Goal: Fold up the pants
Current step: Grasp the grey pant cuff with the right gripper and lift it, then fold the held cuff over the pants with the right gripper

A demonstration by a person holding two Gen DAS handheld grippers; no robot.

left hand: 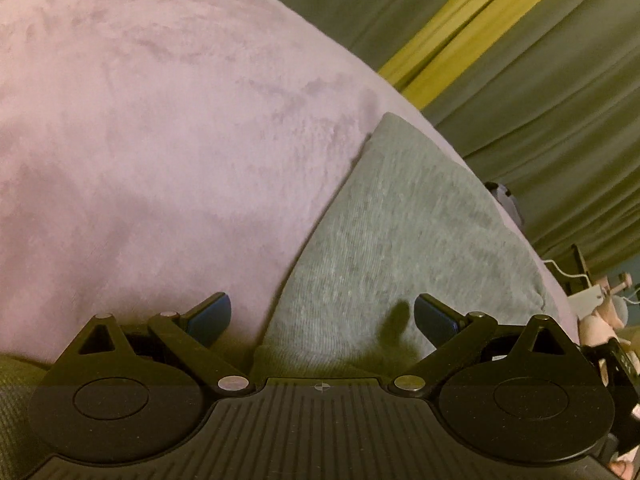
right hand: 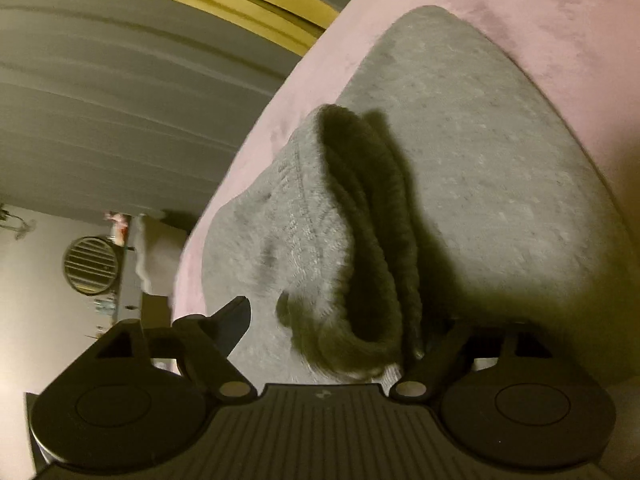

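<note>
Grey knit pants (left hand: 392, 232) lie on a pink plush surface (left hand: 152, 128). In the left wrist view my left gripper (left hand: 322, 316) is open, its blue pads (left hand: 210, 314) spread wide just above the pants' near edge. In the right wrist view the pants (right hand: 500, 152) lie flat with a bunched, ribbed fold (right hand: 360, 248) raised between the fingers. My right gripper (right hand: 332, 320) is open; its left finger (right hand: 236, 316) shows, its right finger is hidden behind the fold. Whether cloth is pinched cannot be told.
Olive curtains (left hand: 520, 80) with a yellow strip (left hand: 452, 36) hang behind the pink surface. Small items and a cable (left hand: 600, 300) sit at the right edge. In the right wrist view a round vent (right hand: 90, 266) is on the wall at left.
</note>
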